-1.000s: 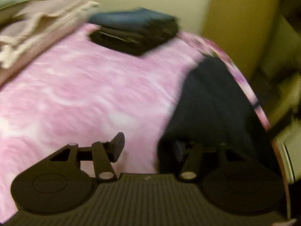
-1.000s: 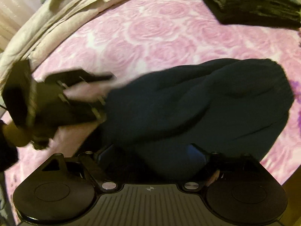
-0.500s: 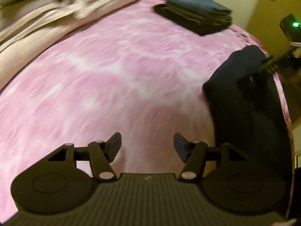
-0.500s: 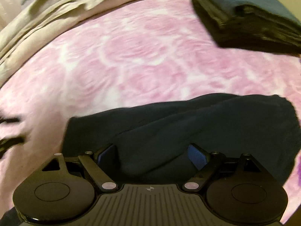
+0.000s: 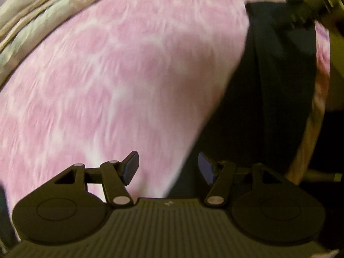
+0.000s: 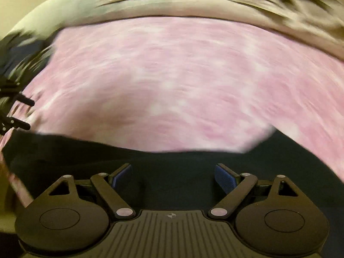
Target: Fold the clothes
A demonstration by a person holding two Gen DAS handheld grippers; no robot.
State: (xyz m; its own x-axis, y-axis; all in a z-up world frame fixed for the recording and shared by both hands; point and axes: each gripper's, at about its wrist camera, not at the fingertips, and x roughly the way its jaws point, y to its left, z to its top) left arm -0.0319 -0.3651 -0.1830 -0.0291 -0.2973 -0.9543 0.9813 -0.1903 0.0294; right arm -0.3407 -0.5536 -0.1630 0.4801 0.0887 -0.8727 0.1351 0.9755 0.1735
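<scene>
A dark navy garment (image 5: 275,90) lies folded near the right edge of the pink rose-patterned bed cover (image 5: 120,68). My left gripper (image 5: 167,167) hovers open over the garment's near left edge, nothing between its fingers. Seen from the right wrist, the same garment (image 6: 172,167) spreads across the foreground below my right gripper (image 6: 173,177), whose jaws stand wide open with the blue pads (image 6: 225,178) apart and holding nothing. The other gripper's black fingers (image 6: 19,111) show at the far left edge of that view. Both views are motion-blurred.
Rumpled beige bedding (image 6: 204,2) runs along the far side of the bed, and it also fills the upper left corner of the left wrist view as beige bedding (image 5: 32,19). The bed's right edge (image 5: 316,111) drops off beside the garment.
Both grippers have swung away from the stacked dark clothes, which are now out of view. The right gripper opened wider and let the garment lie; the left stayed open and moved toward the garment's edge.
</scene>
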